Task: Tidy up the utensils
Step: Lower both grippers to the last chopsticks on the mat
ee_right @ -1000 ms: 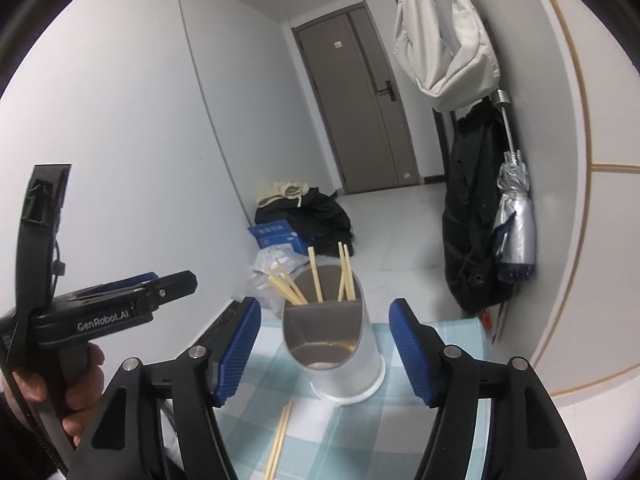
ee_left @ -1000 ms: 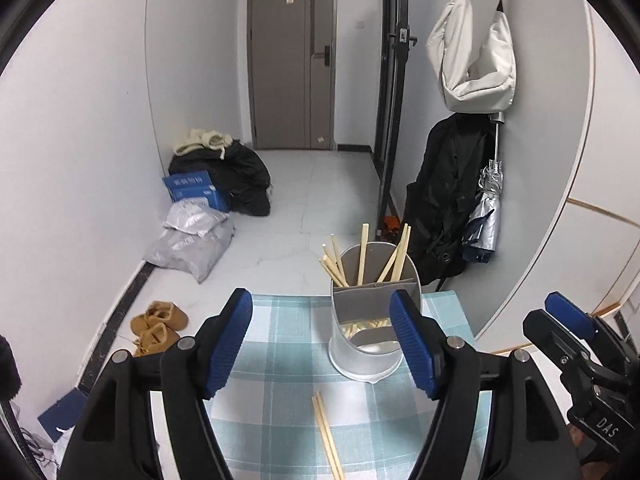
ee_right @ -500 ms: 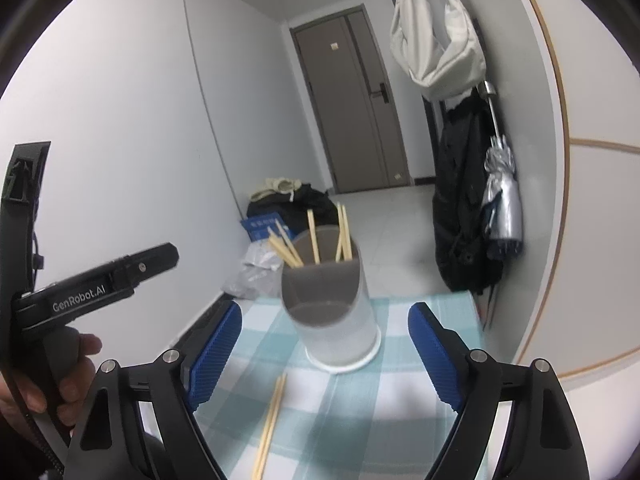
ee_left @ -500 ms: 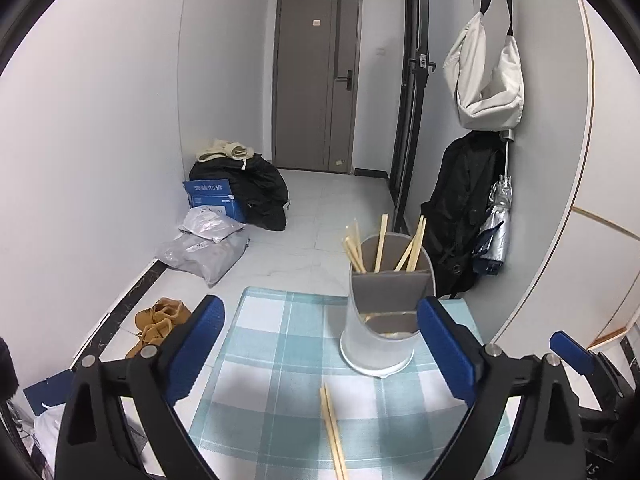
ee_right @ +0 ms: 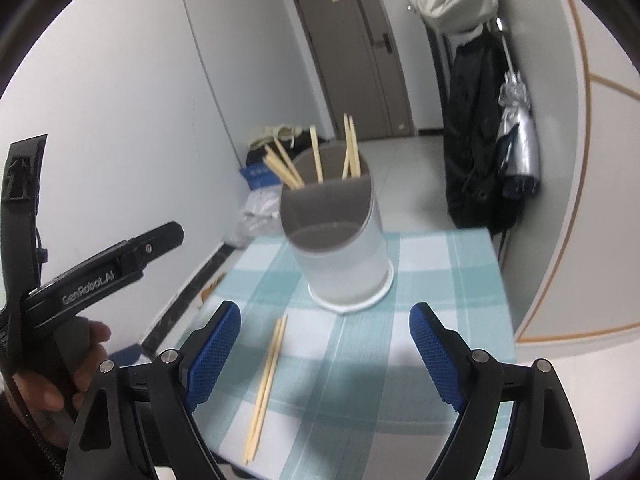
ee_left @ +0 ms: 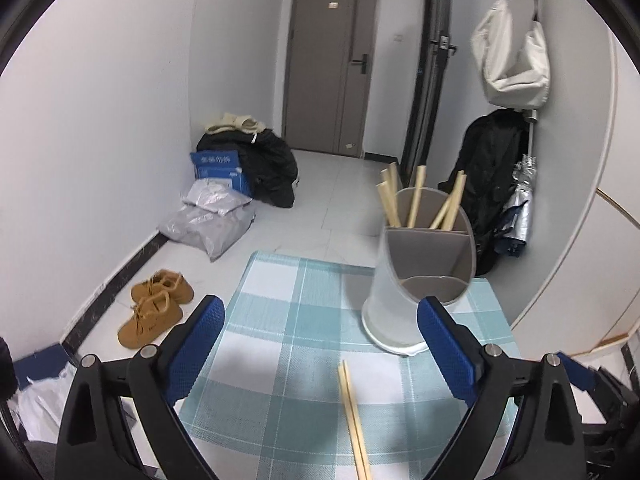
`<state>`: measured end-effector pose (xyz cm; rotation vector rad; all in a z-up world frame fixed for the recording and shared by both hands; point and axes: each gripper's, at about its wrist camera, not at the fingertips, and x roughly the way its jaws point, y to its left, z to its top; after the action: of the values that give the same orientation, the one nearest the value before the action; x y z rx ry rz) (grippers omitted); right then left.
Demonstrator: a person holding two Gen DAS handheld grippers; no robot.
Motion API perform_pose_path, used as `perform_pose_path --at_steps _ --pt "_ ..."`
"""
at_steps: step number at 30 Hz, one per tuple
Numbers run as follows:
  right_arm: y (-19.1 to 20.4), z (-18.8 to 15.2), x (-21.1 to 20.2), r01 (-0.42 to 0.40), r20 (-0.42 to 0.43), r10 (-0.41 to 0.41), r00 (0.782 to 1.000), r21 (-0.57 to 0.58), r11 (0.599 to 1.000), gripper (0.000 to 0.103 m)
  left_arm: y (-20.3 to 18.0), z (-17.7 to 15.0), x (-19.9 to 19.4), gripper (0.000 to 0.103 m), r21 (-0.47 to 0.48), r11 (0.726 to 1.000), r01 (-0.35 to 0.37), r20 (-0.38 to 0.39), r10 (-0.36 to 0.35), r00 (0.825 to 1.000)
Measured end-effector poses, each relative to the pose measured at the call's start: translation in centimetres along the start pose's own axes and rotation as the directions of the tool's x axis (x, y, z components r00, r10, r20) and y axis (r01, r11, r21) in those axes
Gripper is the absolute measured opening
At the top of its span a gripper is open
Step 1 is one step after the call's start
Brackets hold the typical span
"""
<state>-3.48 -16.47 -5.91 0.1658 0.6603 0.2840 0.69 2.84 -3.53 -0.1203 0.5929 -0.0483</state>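
Observation:
A white utensil holder (ee_left: 404,280) (ee_right: 340,248) with a grey divided insert stands at the far side of a small table under a blue checked cloth (ee_left: 288,332) (ee_right: 432,280). Several wooden chopsticks (ee_left: 416,200) (ee_right: 316,156) stand in its far compartment. A loose pair of chopsticks (ee_left: 354,416) (ee_right: 268,380) lies on the cloth in front of it. My left gripper (ee_left: 320,340) hangs open above the cloth, nothing between its blue pads. My right gripper (ee_right: 324,344) is open too, above the cloth, with the loose pair just inside its left finger (ee_right: 212,352).
The table's far edge drops to a tiled floor with brown shoes (ee_left: 156,308), grey bags (ee_left: 212,224), a blue box (ee_left: 220,168) and dark clothes. A black coat (ee_right: 476,140), a folded umbrella (ee_right: 520,148) and a white bag (ee_left: 512,52) hang on the right wall. A hand (ee_right: 48,384) holds the left gripper.
Both grippers have opened wider and sunk toward the table. The holder and the loose chopsticks now look larger and closer in both views.

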Motion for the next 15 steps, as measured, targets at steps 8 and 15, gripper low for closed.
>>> perform_pose_path --at_steps 8,15 --pt "0.9 -0.8 4.4 0.007 -0.157 -0.011 0.988 -0.027 1.000 0.087 4.0 -0.2 2.3 0.094 -0.090 0.996 -0.017 -0.070 0.011 0.997" --pt "3.2 -1.0 9.1 0.000 -0.276 -0.030 0.961 -0.107 0.994 0.087 6.1 0.4 3.4 0.094 -0.131 0.990 -0.044 -0.110 0.030 0.993"
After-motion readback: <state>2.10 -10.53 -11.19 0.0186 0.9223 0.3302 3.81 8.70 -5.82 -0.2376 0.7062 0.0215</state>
